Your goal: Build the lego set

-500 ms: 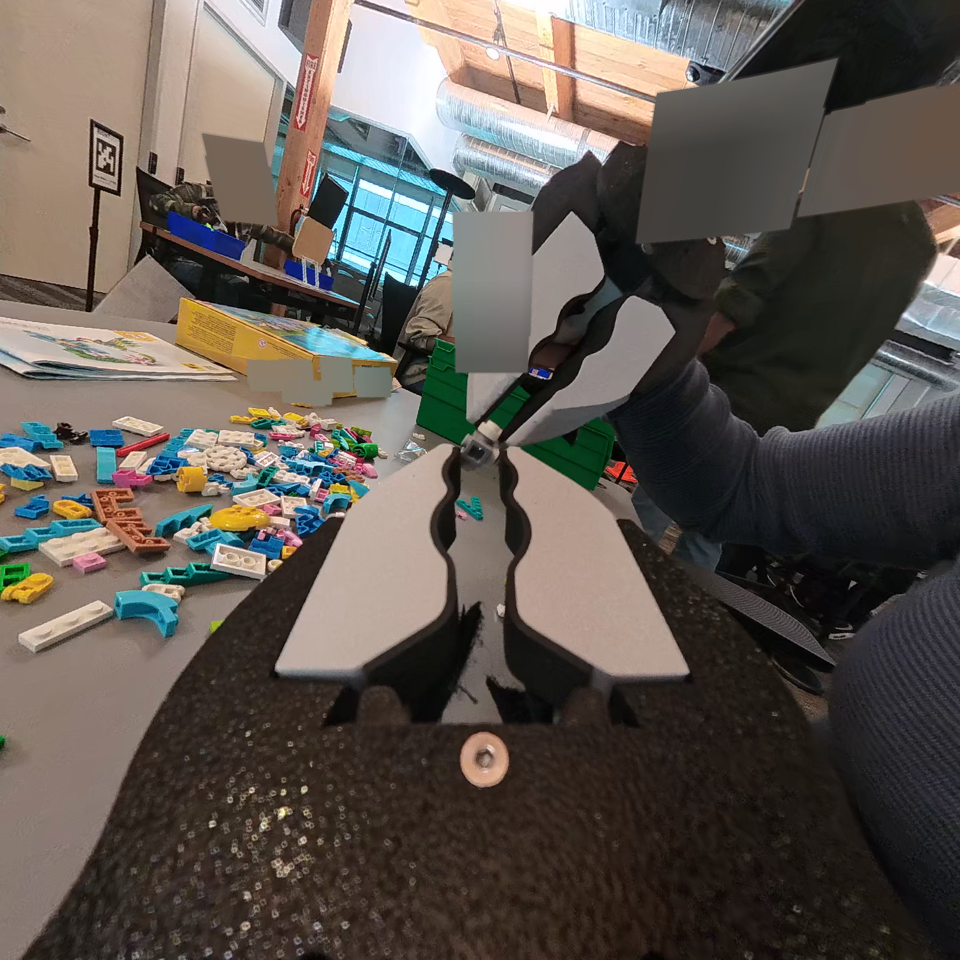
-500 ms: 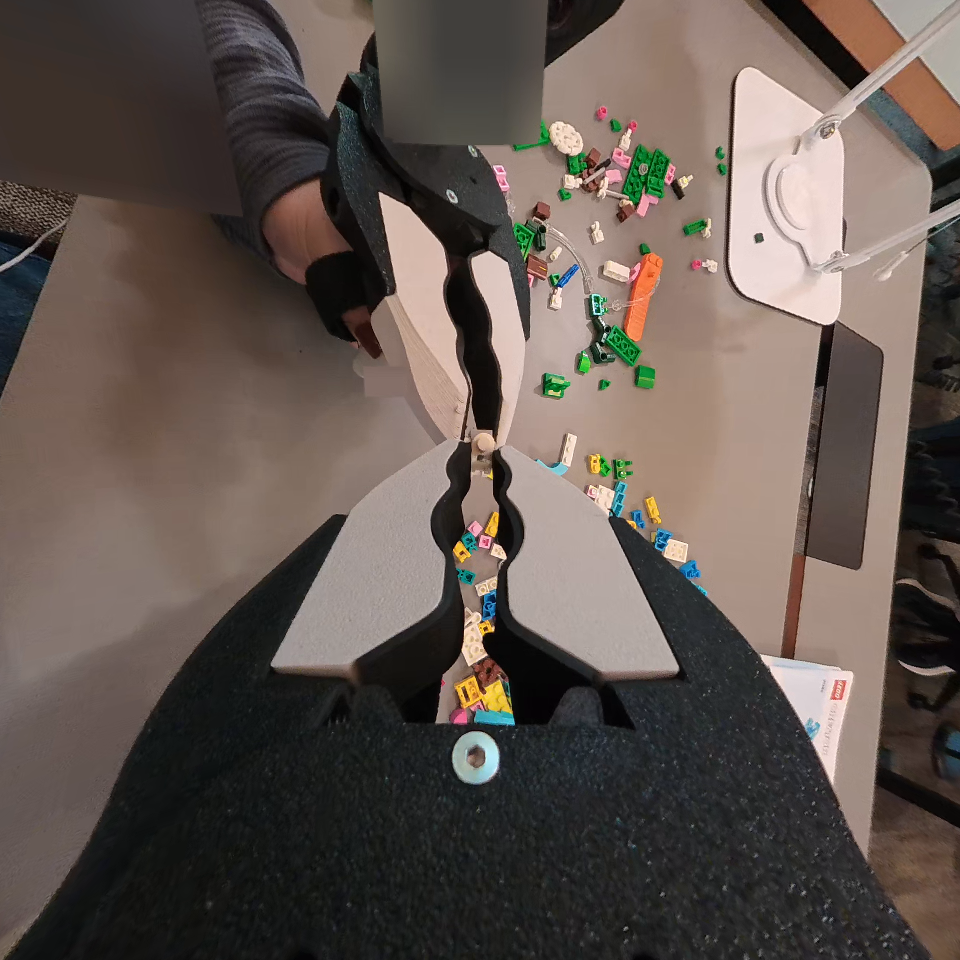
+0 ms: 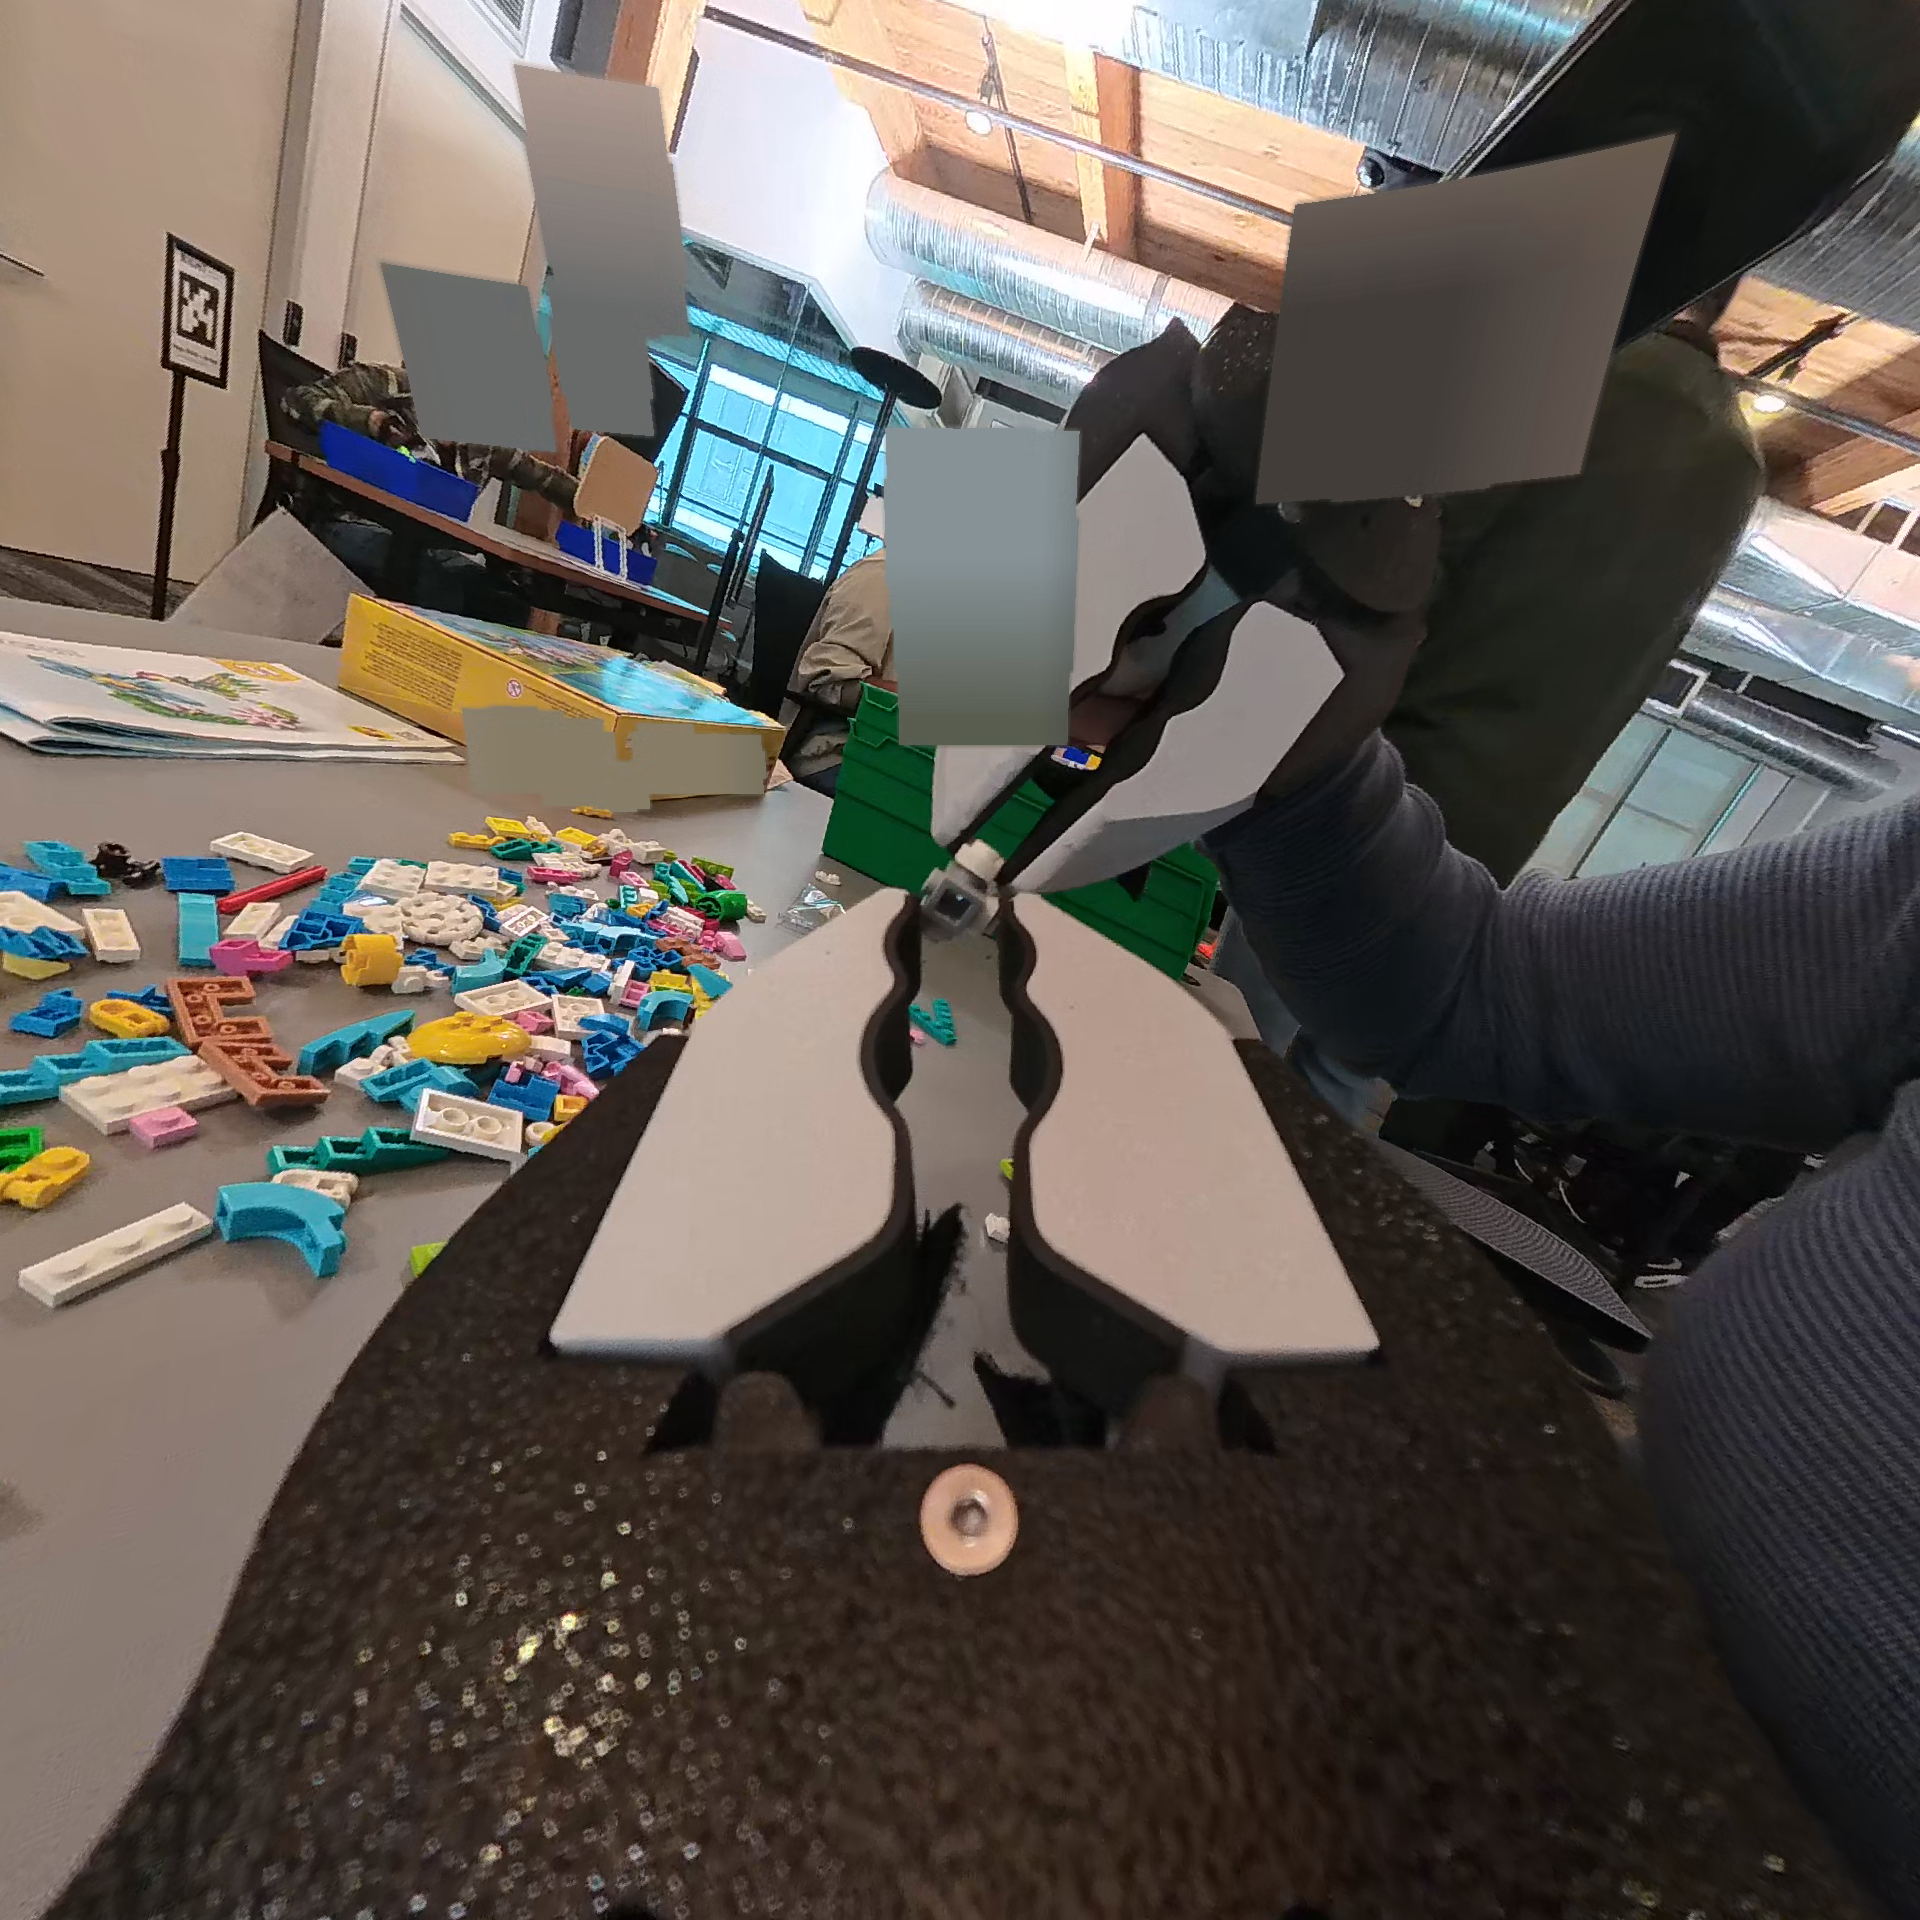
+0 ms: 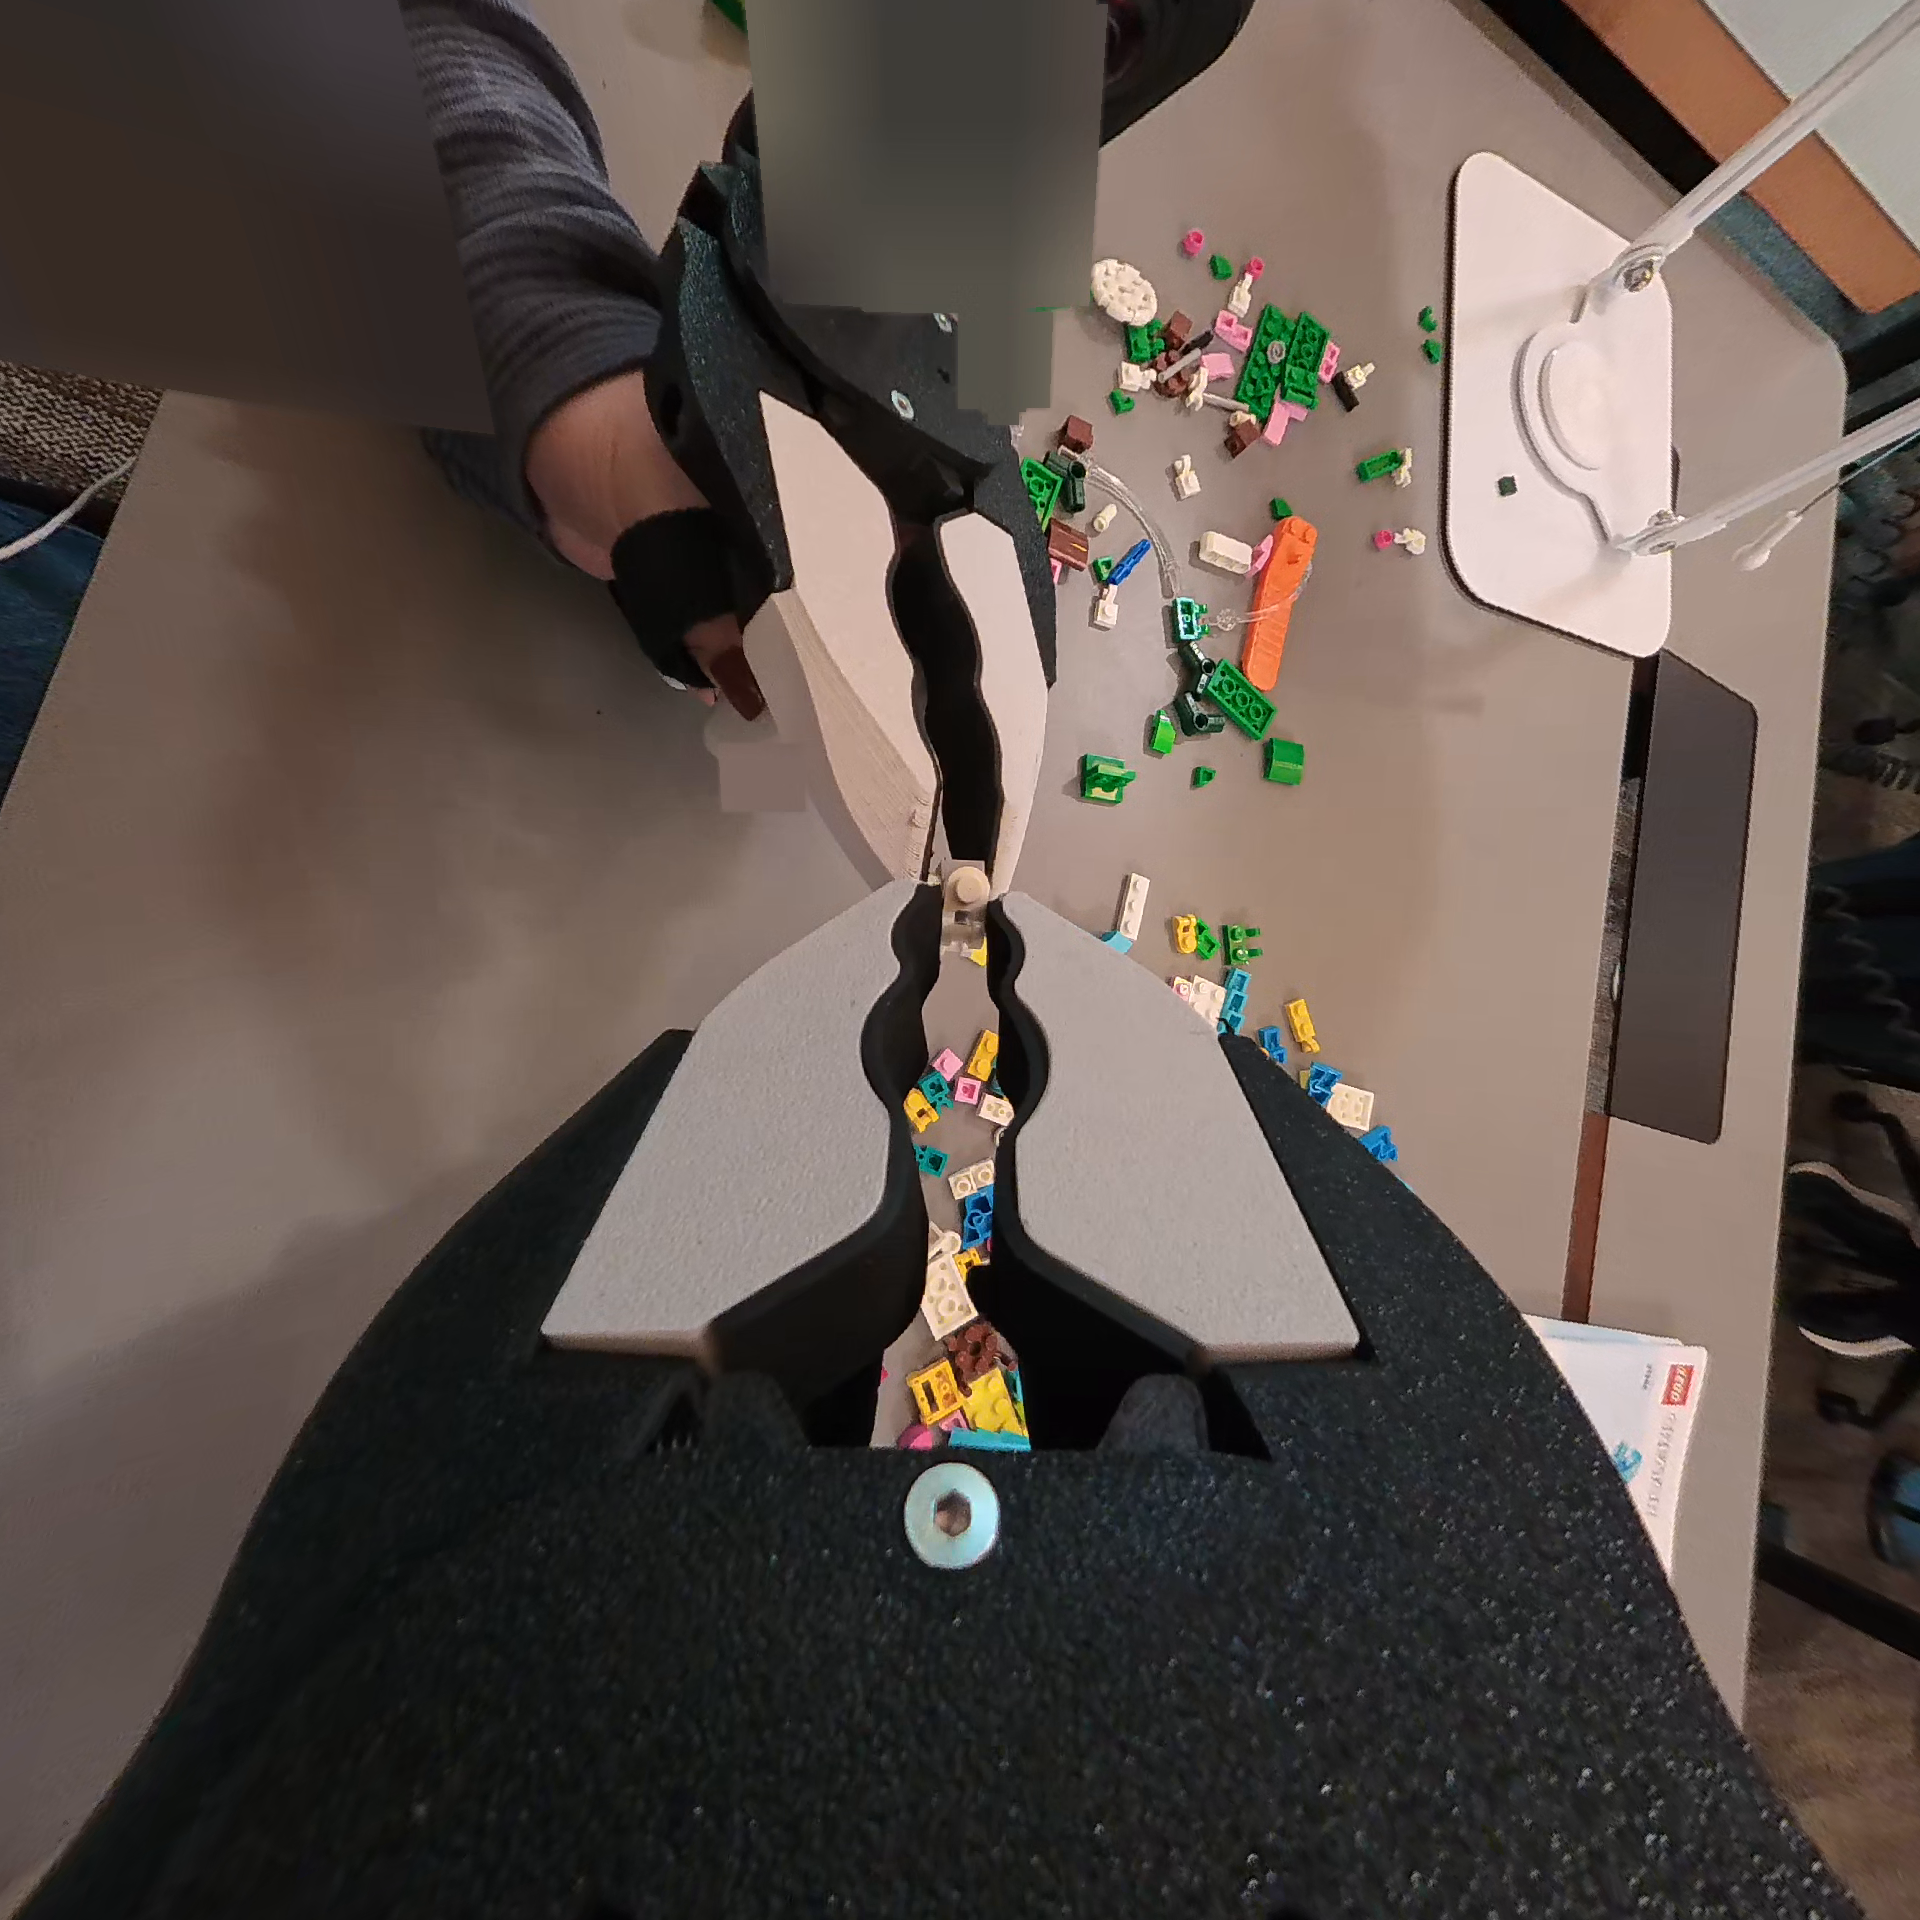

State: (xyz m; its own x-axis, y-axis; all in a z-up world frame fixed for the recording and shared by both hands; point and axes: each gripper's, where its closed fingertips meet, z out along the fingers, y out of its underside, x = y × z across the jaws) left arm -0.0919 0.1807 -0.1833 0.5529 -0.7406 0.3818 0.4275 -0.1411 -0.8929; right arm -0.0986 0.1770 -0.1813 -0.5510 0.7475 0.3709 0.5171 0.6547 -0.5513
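1. the left gripper is pinching a small grey brick between nearly closed tips
2. the right gripper is clamping a small cream stud piece just as tightly, and both pieces are meeting tip to tip above the grey table
3. loose lego bricks are lying scattered on the table, with a yellow box and an open booklet beyond; their printing is being left unread

Hidden behind right gripper: most of the brick pile. Beyond left gripper: booklet cut off at edge.
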